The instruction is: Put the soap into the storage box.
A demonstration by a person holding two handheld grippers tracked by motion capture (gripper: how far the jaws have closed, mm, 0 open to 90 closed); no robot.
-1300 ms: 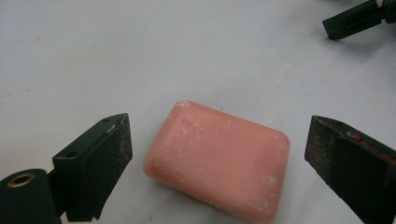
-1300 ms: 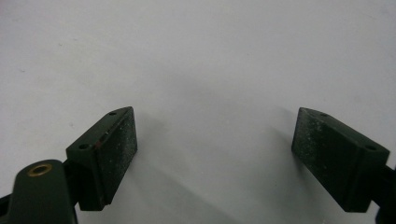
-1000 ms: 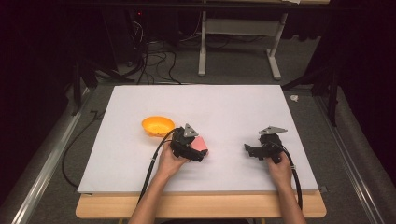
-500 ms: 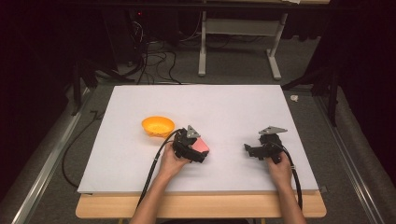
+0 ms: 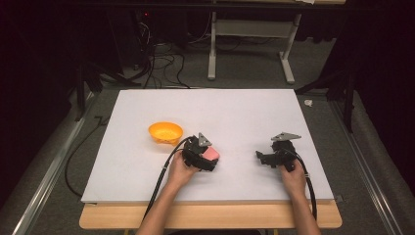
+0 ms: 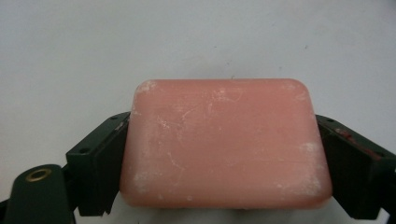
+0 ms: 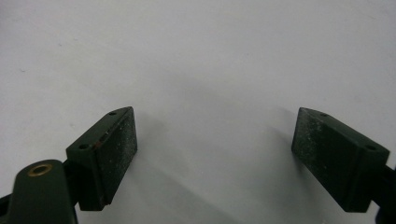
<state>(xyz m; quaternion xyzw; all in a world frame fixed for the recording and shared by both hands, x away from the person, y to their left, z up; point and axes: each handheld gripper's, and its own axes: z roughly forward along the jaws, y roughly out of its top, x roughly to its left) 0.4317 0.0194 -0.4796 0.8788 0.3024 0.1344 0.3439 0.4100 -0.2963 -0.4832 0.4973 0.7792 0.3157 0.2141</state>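
Item: pink soap bar [image 6: 224, 144], rounded-cornered, with a scuffed whitish bloom on its top face.
Location: lower centre of the high view on the white table sheet [image 5: 235, 112], just right of the orange bowl [image 5: 165, 132].
Left gripper [image 6: 224, 158]: jaws have just been closing, the bar between them; both pads now meet its short ends, so clamped on the soap, though the right-hand contact is slightly shadowed.
Right gripper [image 7: 215, 154]: jaws apart, nothing between, over bare sheet at lower right of the high view.
Step in hand: securing the grasp.
Handling advice: squeeze evenly on the end faces, keep the bar level, lift slowly; soap may slip.
Long axis: runs left to right in the left gripper view, jaw to jaw.
Facing: broad face up.
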